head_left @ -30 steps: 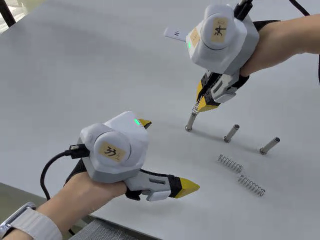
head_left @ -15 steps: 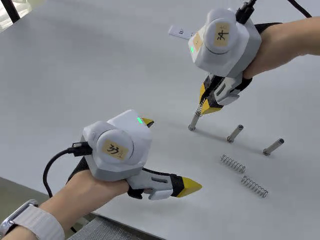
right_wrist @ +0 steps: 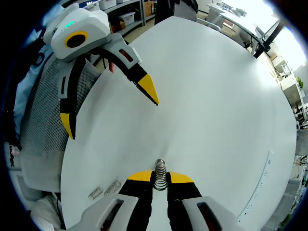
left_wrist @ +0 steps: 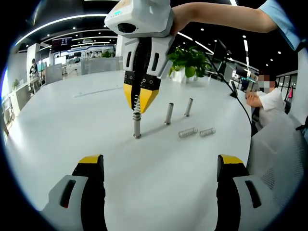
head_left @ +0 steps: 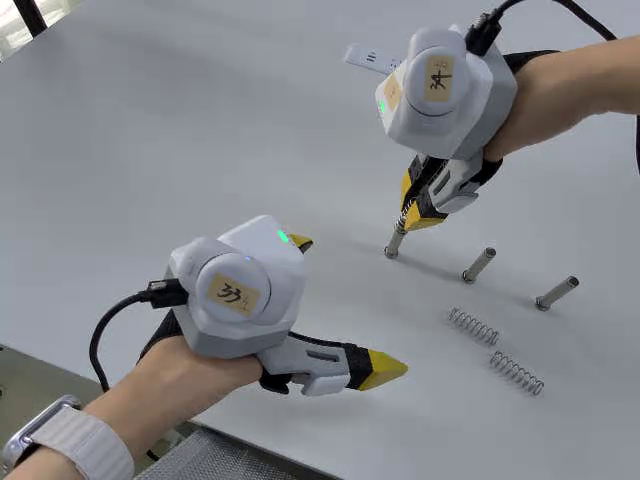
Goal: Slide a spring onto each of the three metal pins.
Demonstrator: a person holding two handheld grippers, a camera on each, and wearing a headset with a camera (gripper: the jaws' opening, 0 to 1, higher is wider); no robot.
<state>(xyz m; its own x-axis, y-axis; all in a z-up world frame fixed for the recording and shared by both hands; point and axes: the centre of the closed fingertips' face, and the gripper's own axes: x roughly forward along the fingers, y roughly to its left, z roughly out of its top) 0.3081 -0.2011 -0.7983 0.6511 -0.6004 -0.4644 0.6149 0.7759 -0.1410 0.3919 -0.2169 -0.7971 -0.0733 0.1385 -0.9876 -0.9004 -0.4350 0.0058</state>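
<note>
left gripper (head_left: 348, 305) idle, jaws wide, hasn't budged | right gripper (head_left: 412, 215) pinching a spring (head_left: 402, 214), still capping the first pin (head_left: 395, 242), so zero pins done | second pin (head_left: 479, 264), third pin (head_left: 557, 292) bare at 4 o'clock, loose springs (head_left: 473, 326) at 5 | table (head_left: 60, 300) edge close at 7, tons of room toward 11

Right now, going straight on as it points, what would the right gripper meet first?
Probably the left-hand metal pin in the head view: the right gripper, shut on a spring, points down at it.
</note>
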